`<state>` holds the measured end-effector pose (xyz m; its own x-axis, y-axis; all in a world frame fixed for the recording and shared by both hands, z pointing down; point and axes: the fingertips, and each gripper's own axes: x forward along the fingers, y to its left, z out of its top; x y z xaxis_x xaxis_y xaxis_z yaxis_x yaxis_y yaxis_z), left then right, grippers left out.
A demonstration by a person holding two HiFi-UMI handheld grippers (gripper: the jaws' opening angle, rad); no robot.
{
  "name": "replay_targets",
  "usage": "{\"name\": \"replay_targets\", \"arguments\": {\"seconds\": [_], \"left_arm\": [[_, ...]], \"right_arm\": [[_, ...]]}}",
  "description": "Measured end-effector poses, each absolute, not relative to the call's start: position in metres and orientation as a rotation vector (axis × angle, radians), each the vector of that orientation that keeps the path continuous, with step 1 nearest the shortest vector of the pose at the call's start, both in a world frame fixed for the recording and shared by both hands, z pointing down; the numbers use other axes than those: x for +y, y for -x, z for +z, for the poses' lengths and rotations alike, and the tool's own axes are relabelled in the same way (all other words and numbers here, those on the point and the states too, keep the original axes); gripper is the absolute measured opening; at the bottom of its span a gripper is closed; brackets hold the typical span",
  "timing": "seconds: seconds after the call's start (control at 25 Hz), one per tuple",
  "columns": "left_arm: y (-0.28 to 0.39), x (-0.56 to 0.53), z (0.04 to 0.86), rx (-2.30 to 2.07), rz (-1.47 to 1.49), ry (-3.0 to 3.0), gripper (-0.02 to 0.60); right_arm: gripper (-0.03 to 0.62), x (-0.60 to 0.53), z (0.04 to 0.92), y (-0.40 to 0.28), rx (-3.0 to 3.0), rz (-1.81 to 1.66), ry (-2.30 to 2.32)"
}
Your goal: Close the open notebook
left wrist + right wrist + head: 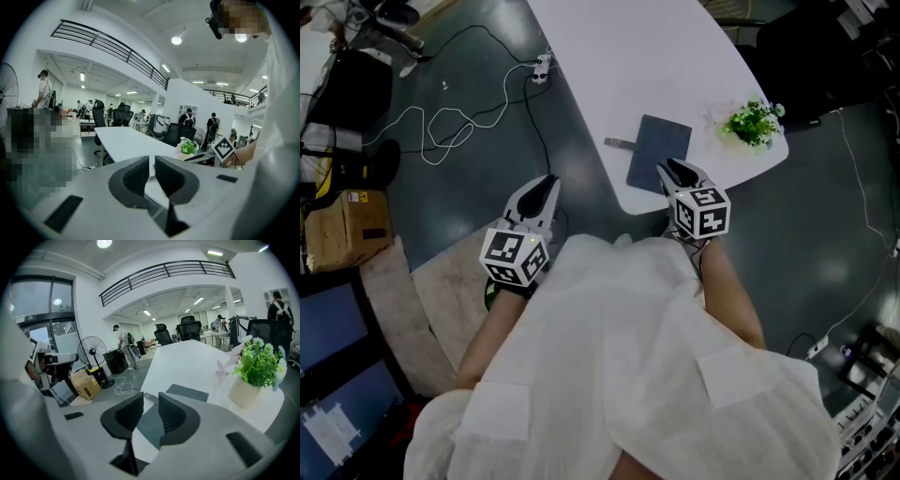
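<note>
Head view, looking steeply down. The dark notebook [659, 153] lies closed and flat on the white bench [609, 56], close to the bench's rounded near edge. A short grey strip [619, 142] projects from the notebook's far-left corner.

To the right of the notebook, apart from it, stands a small potted plant [752, 122] with green leaves and pale flowers.

The right gripper [677, 171] hovers at the notebook's near-right corner. Its jaws point across the cover and stand apart with a clear gap. The right gripper view shows part of the dark cover through that gap, with neither pad pressing on it.

The left gripper [546, 183] is well to the left of the notebook, off the bench edge and over the grey floor. Its jaws are drawn to a narrow slit. The left gripper view shows only the white bench top through the slit, so nothing is held.

Farther left of the notebook, white cables [450, 122] trail across the floor, and beyond them sits a cardboard box [347, 230].
</note>
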<state>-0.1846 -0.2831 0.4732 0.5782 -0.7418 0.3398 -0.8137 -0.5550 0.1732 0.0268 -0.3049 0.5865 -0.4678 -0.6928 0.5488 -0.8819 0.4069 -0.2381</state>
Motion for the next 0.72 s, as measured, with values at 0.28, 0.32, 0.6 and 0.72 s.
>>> {"name": "replay_targets", "arguments": {"seconds": [0.28,0.32,0.6,0.72], "left_arm": [[0.168,-0.286,0.471,-1.215,0.325,-2.538,0.034],[0.165,-0.286,0.471,-1.207,0.325,-2.544,0.034],[0.150,-0.288,0.467,-1.164,0.321,-2.583,0.034],[0.141,-0.288,0.465,-1.144,0.317,-2.596,0.034]], "right_arm": [[0.100,-0.299,0.569,-0.054,-2.291,0.698,-1.472],[0.098,-0.297,0.566,-0.059,-2.289,0.693,-1.491],[0.094,-0.276,0.543,-0.103,-2.255,0.632,-1.629],[0.086,-0.264,0.531,-0.124,-2.235,0.592,-1.693]]}}
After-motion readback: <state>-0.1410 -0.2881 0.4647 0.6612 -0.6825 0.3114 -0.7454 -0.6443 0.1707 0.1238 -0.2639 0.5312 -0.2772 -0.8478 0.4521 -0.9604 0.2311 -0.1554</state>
